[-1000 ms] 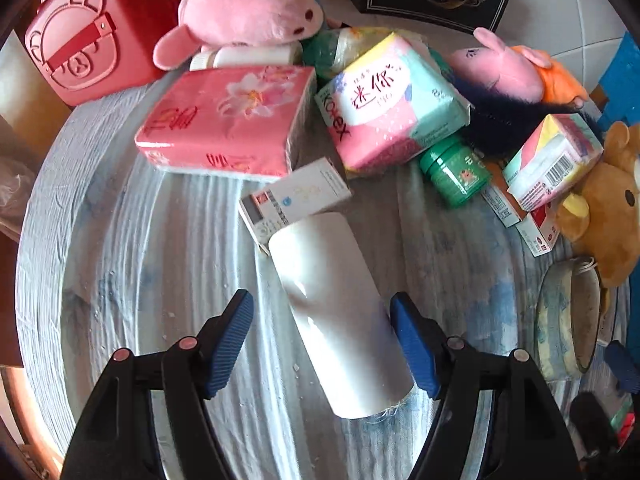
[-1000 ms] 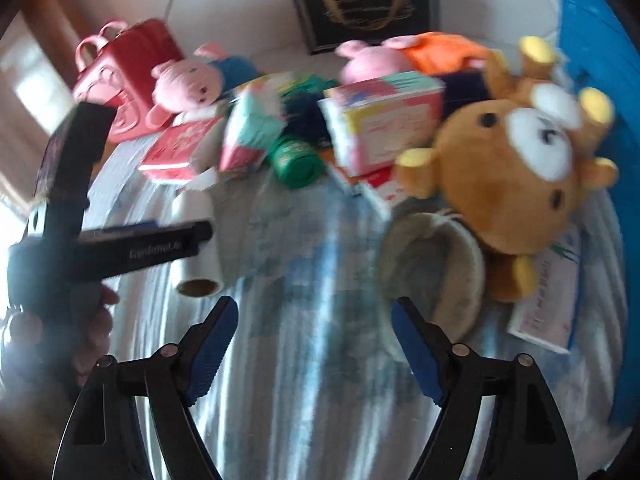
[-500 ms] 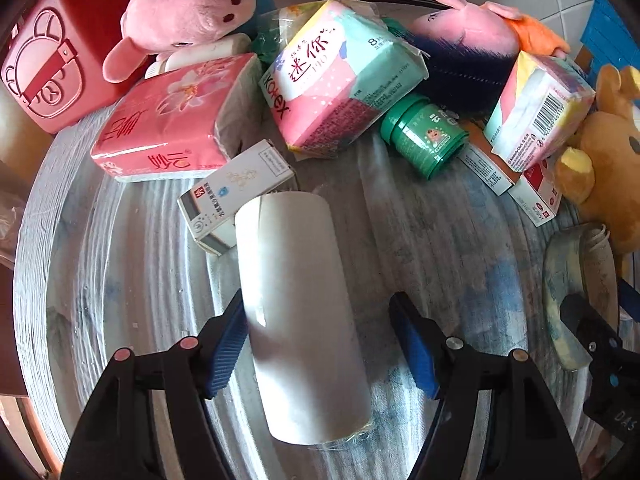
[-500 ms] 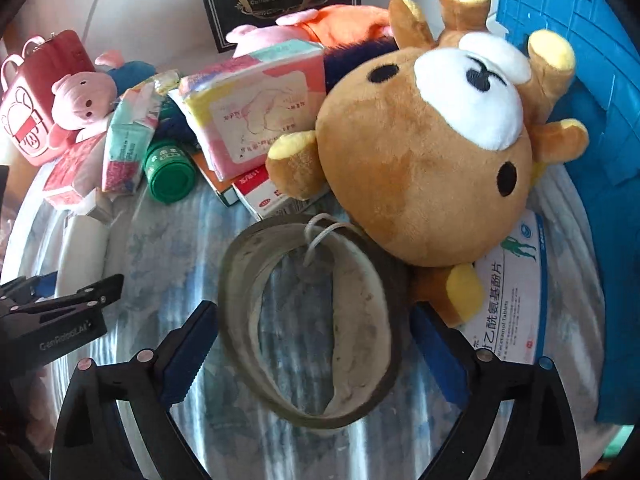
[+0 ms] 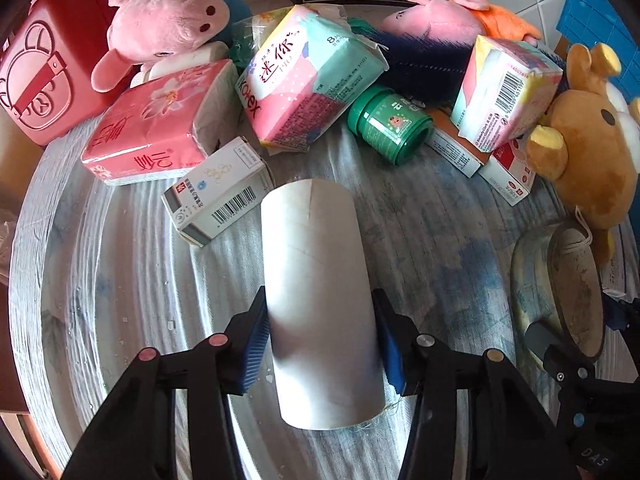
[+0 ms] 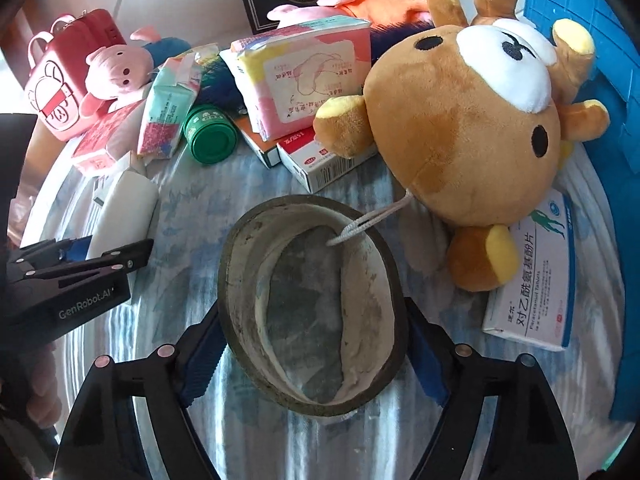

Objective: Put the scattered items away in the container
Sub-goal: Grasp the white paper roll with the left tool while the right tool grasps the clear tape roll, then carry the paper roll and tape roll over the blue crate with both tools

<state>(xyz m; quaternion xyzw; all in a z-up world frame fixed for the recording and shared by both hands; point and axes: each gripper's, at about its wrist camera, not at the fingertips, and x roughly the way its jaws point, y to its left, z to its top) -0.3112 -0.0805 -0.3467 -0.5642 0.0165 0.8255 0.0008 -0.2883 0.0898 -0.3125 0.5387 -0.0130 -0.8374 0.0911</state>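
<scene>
A white roll (image 5: 316, 280) lies on the blue-streaked cloth, lengthwise between the fingers of my left gripper (image 5: 322, 344). Its jaws are closing and both blue pads (image 5: 254, 344) touch the roll's sides. In the right wrist view a grimy tape ring (image 6: 240, 280) lies flat on the cloth, with a white string across its far rim. My right gripper (image 6: 312, 360) straddles the ring's near half; its jaws are closing, with the pads (image 6: 202, 364) against the ring's outer wall. The blue slatted container (image 6: 580, 40) stands at the far right.
Behind the roll lie a barcoded white box (image 5: 218, 196), a pink tissue pack (image 5: 156, 136), a Kotex pack (image 5: 308, 80) and a green jar (image 5: 388, 124). A brown bear plush (image 6: 460, 120) rests on a medicine box (image 6: 536, 280). A red case (image 5: 44, 64) stands far left.
My left gripper slid forward along the white roll and its jaws narrowed onto it. My right gripper came down over the tape ring, widened, then closed in on its sides.
</scene>
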